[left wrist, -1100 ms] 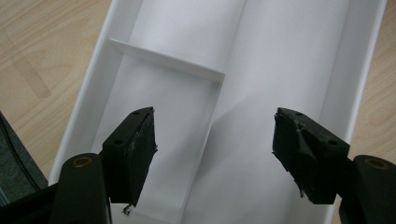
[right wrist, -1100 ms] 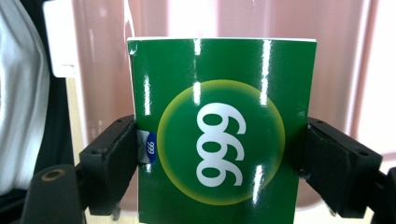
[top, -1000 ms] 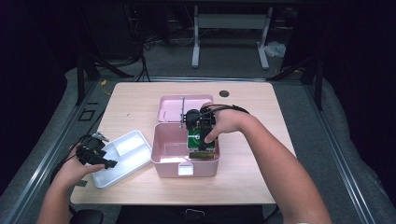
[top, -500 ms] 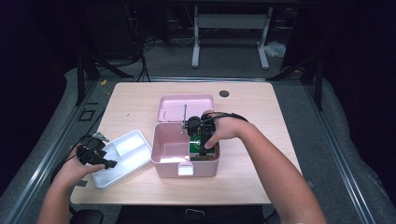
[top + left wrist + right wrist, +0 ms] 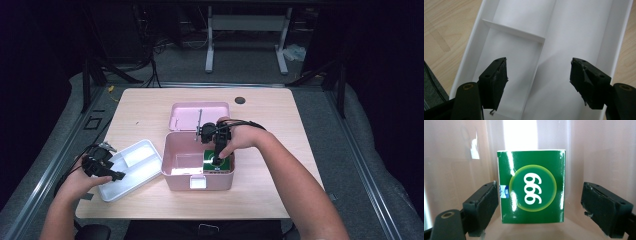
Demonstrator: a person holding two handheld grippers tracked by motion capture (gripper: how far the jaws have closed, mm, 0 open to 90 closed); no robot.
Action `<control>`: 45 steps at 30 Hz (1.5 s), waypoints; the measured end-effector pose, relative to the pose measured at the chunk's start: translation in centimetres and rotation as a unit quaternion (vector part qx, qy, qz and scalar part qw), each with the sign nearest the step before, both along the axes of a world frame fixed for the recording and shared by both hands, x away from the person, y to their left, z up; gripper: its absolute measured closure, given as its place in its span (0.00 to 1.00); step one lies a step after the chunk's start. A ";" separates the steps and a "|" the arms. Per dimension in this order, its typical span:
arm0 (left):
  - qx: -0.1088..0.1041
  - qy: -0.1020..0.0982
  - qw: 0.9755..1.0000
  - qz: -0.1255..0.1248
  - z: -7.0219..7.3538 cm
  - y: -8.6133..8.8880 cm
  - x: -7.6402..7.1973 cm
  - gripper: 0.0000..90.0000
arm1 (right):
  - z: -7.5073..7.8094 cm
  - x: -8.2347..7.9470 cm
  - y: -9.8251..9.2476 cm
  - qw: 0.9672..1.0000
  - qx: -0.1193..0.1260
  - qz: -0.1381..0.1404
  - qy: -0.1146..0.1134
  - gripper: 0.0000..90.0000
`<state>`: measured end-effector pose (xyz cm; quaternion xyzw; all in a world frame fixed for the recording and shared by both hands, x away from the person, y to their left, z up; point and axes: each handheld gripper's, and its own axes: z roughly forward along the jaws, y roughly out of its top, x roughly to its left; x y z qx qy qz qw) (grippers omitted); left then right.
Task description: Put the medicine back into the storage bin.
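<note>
From the high view: a pink box (image 5: 197, 167) open in the middle of the wooden worktop (image 5: 150, 107), with its pink lid (image 5: 192, 116) lying flat just behind it. Inside the box, at the right end, a green carton (image 5: 218, 162), with the right gripper (image 5: 218, 161) reaching down into the box right at it. To the left of the box, a white tray (image 5: 131, 167), with the left gripper (image 5: 105, 170) held over its left end. From the left gripper view: both black jaws spread wide with nothing between them, hanging above the white tray (image 5: 574, 27) and its thin divider wall. From the right gripper view: jaws open wide on either side of the green carton (image 5: 532, 186) marked 999, left jaw just touching or almost touching its edge, right jaw clearly apart from it, not squeezing. Pink box wall (image 5: 594, 152) behind the carton.
</note>
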<state>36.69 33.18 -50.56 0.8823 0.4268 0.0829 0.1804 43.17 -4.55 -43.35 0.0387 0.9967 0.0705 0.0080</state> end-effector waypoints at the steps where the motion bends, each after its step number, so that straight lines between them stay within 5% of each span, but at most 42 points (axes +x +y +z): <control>1: -0.001 0.000 1.000 -0.001 0.0 0.0 0.0 0.34 | 0.1 0.0 0.0 1.000 -0.001 0.001 0.000 0.16; 17: -0.002 0.002 1.000 0.003 0.0 0.0 0.0 0.34 | 4.7 -0.6 -3.1 1.000 0.012 -0.003 -0.008 0.25; 30: 0.001 0.005 1.000 0.002 -0.2 0.1 0.0 0.35 | 4.3 0.2 -9.7 0.997 0.006 -0.072 -0.011 0.29; 32: 0.003 0.006 1.000 0.006 -0.2 0.1 0.0 0.37 | 3.5 0.2 -10.4 0.996 0.006 -0.086 -0.030 0.31; 39: -0.002 0.007 1.000 0.028 -0.3 0.7 0.1 0.40 | -0.5 -0.1 -13.3 0.986 0.010 -0.162 -0.033 0.39; 45: -0.002 0.000 1.000 0.021 -0.3 0.2 0.5 0.42 | -3.5 -1.7 -15.0 0.970 0.050 -0.226 -0.078 0.40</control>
